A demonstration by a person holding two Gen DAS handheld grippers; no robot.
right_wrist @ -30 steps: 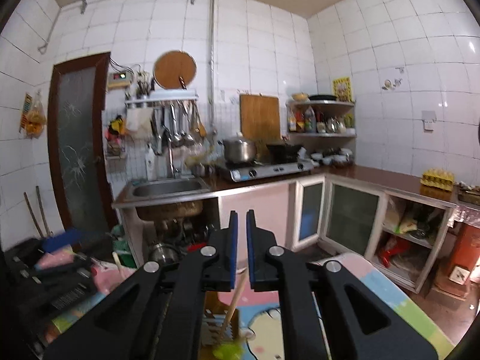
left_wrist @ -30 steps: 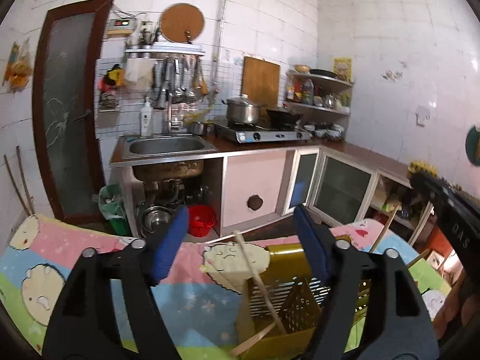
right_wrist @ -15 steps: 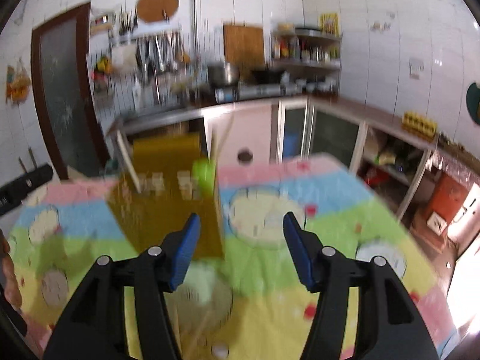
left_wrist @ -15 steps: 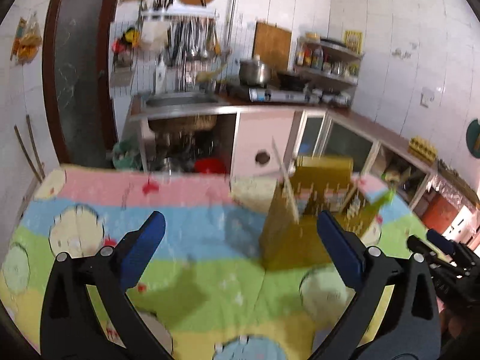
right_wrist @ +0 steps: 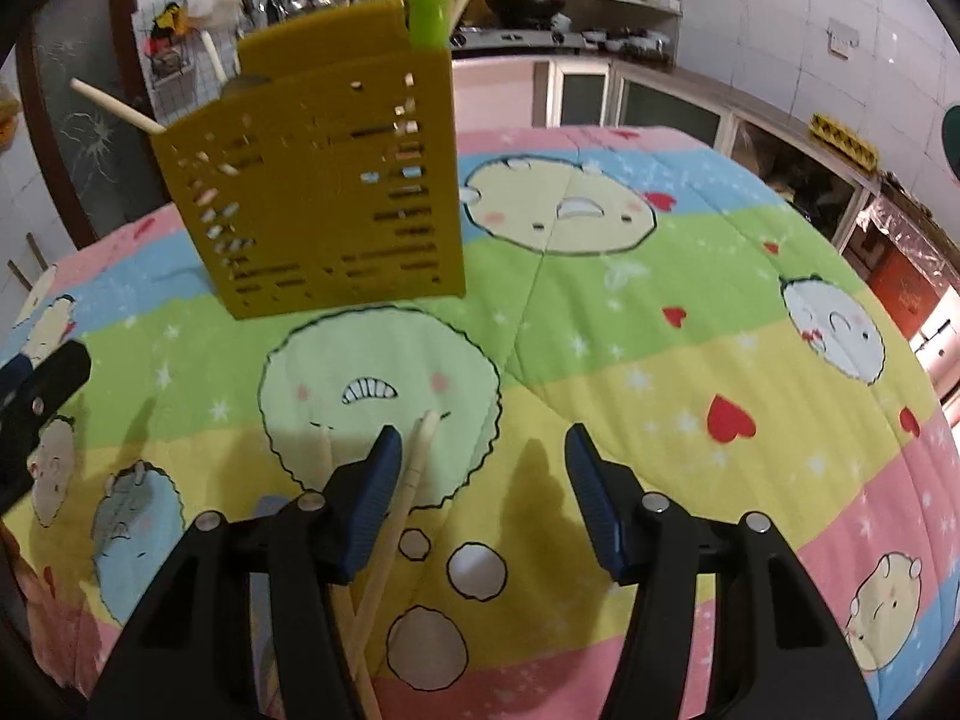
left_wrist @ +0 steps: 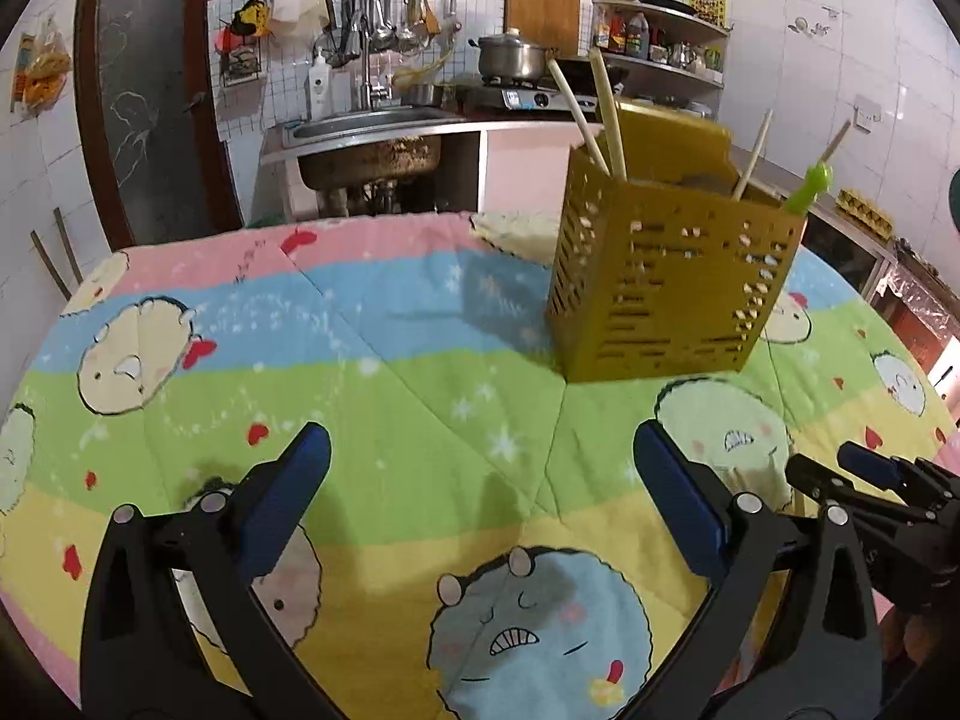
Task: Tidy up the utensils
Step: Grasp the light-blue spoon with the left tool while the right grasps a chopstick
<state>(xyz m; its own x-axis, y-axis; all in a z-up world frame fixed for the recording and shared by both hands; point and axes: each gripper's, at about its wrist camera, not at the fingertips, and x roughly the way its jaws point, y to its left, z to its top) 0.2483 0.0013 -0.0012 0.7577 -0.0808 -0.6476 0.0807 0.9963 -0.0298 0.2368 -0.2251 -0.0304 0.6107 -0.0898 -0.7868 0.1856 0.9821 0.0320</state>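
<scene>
From the left wrist, the left gripper (left_wrist: 480,504) had dipped toward the quilt (left_wrist: 420,396), jaws spread wide and empty, the yellow caddy (left_wrist: 666,282) ahead-right. From the right wrist, the right gripper (right_wrist: 480,498) had half-opened, holding nothing, over loose chopsticks (right_wrist: 414,462) (likely next) by its left finger.

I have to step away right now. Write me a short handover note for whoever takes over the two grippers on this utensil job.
Left gripper: open, empty, over the cartoon quilt.
Right gripper: open after its jaws have just been opening, holding nothing.
Yellow utensil holder: upright on the quilt, already with several chopsticks and a green-handled utensil standing in it.
Left to do: two loose chopsticks lie on the quilt by the right gripper's left finger, one running under it. Probably pick these up next and stand them in the holder.
</scene>
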